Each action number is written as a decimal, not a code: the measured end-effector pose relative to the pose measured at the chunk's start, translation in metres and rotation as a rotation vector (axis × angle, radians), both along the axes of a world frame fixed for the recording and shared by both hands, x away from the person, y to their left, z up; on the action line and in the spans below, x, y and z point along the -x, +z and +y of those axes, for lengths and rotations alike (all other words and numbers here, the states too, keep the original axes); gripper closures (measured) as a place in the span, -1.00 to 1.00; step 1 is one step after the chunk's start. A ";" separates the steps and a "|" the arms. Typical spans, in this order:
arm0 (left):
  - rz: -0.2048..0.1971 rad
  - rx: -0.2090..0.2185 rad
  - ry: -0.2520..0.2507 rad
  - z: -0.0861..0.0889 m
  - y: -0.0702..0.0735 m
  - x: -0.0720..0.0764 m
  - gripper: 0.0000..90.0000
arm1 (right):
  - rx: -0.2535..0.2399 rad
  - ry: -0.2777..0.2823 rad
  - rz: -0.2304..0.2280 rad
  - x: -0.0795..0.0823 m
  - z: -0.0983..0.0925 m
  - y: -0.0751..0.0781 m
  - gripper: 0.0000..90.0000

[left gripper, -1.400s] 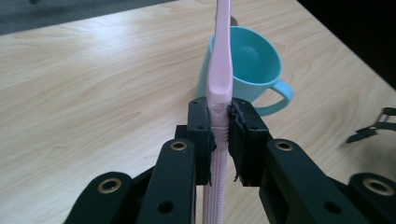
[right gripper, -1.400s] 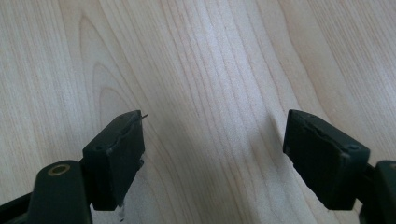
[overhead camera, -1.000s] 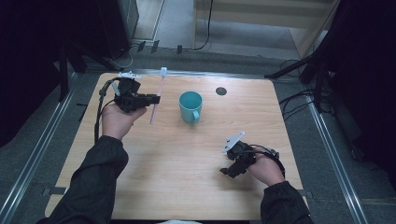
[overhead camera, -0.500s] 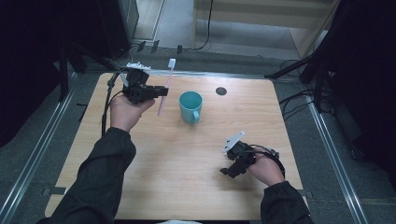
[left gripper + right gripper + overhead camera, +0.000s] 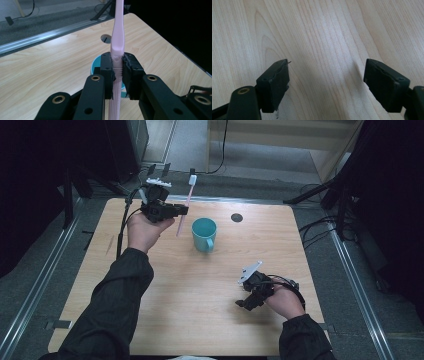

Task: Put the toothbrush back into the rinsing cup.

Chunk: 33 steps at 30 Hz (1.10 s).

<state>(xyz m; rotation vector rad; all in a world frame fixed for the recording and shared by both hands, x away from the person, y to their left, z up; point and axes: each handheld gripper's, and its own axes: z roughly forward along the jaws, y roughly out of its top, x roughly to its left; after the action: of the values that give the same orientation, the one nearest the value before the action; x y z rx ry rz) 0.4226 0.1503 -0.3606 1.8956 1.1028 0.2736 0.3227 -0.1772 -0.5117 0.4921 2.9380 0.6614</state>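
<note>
Above wooden table (image 5: pixel 165 305), raised left tongs (image 5: pixel 183 211) clamp upright pink toothbrush (image 5: pixel 184 207); low right tongs (image 5: pixel 243 303) gape.

Left claw (image 5: pixel 184 210) clamped, right claw (image 5: pixel 325 85) spread

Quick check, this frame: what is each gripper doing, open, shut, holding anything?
Left gripper: shut on the pink toothbrush, held upright near the teal cup.
Right gripper: open, nothing between the jaws, low over the table.
</note>
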 end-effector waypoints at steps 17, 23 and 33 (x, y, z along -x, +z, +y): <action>0.005 -0.023 -0.010 -0.027 -0.002 -0.026 0.75 | -0.006 0.000 0.001 0.000 0.000 0.001 -0.55; 0.007 -0.028 -0.011 -0.034 -0.004 -0.035 0.75 | -0.010 0.000 0.001 0.000 -0.002 0.001 -0.55; 0.005 -0.027 -0.019 -0.052 -0.014 -0.048 0.75 | -0.005 0.000 -0.003 -0.001 -0.002 0.001 -0.55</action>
<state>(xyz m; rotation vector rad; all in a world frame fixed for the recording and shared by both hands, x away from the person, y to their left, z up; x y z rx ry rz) 0.4708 0.0982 -0.3742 1.9301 1.0886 0.2747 0.3234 -0.1795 -0.5107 0.4906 2.9343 0.6689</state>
